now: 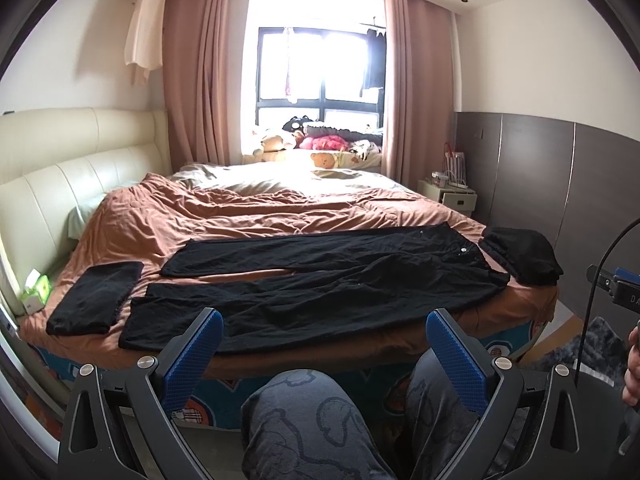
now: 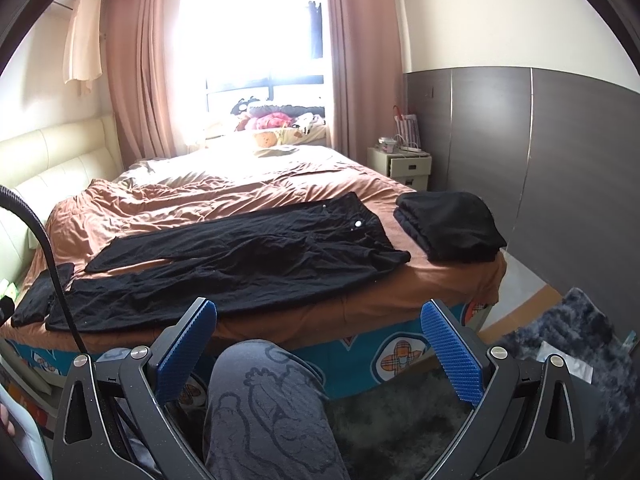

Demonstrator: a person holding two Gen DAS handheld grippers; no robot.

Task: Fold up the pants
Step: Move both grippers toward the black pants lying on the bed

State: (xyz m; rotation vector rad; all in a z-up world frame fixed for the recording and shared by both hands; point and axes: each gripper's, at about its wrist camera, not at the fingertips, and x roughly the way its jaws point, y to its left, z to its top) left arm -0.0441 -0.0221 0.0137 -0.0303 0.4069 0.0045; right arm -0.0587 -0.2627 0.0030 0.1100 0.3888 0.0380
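Both claws (image 1: pixel 324 344) (image 2: pixel 318 332) gape wide, touching nothing.

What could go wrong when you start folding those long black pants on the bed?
1. The pants lie close to the near edge of the bed, so a tug toward the person might slide them off.
2. Folded black clothes sit beside the waistband and another dark pile near the leg ends; a swinging leg could knock them.
3. The blanket underneath is wrinkled, so a hand-held gripper might pinch it too.
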